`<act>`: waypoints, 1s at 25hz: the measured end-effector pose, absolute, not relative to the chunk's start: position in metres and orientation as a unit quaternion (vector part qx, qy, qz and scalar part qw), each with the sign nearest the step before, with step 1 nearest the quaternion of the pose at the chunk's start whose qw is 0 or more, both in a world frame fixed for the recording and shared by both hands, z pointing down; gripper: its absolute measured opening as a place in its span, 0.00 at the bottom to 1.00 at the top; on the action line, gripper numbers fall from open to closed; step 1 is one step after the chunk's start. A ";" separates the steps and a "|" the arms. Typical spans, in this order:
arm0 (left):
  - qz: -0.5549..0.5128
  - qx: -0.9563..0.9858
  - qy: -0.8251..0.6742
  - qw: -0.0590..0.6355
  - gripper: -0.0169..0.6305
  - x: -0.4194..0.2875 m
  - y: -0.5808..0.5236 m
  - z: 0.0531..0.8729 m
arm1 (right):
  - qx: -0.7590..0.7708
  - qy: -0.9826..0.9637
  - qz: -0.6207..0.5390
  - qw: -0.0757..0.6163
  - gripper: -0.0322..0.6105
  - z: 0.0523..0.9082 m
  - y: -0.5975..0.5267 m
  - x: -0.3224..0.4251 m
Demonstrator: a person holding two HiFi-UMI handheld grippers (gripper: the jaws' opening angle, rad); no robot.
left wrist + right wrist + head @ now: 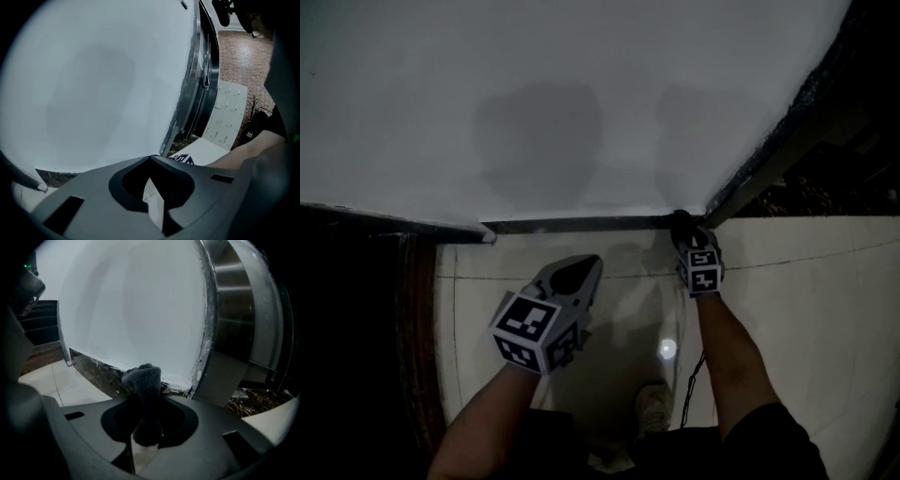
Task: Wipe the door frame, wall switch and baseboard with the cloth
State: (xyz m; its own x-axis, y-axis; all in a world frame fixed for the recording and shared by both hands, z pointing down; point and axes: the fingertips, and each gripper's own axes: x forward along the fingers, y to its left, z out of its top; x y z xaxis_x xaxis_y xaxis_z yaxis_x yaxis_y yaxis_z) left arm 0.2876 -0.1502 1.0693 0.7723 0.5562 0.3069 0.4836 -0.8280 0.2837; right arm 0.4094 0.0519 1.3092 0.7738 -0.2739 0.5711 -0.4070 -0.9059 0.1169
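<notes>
Fingers of the right gripper (pixel 149 401) pinch a dark grey cloth (pixel 143 377), and its bunched end pokes out past their tips. That end sits at the top edge of the dark marbled baseboard (pixel 93 370), just beside the corner where the white wall (pixel 136 310) meets the metal door frame (pixel 229 324). I cannot tell whether the cloth touches the baseboard. The left gripper (pixel 151 159) hangs over the pale tiled floor (pixel 806 281), short of the baseboard, its fingers pressed together on nothing.

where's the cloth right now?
Right gripper view: the cloth is clamped in the right gripper, at the baseboard, low beside the door frame.
</notes>
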 end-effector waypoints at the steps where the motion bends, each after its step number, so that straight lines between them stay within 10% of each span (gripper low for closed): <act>1: 0.191 0.937 0.274 0.101 0.03 0.288 -0.153 1.069 | 0.935 -0.179 0.283 0.119 0.19 1.309 0.052 0.410; 25: 0.143 0.955 0.217 0.143 0.03 0.277 -0.244 1.042 | 0.918 -0.219 0.293 0.156 0.19 1.269 0.019 0.396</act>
State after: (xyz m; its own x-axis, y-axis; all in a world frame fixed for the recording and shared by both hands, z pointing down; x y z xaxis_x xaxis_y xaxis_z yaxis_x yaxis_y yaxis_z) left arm 0.2767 -0.2436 1.0419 0.8651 0.4545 0.2120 0.3728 -0.8656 0.3343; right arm 0.3963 0.0188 1.2695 0.7328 -0.3104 0.6055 -0.4927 -0.8558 0.1577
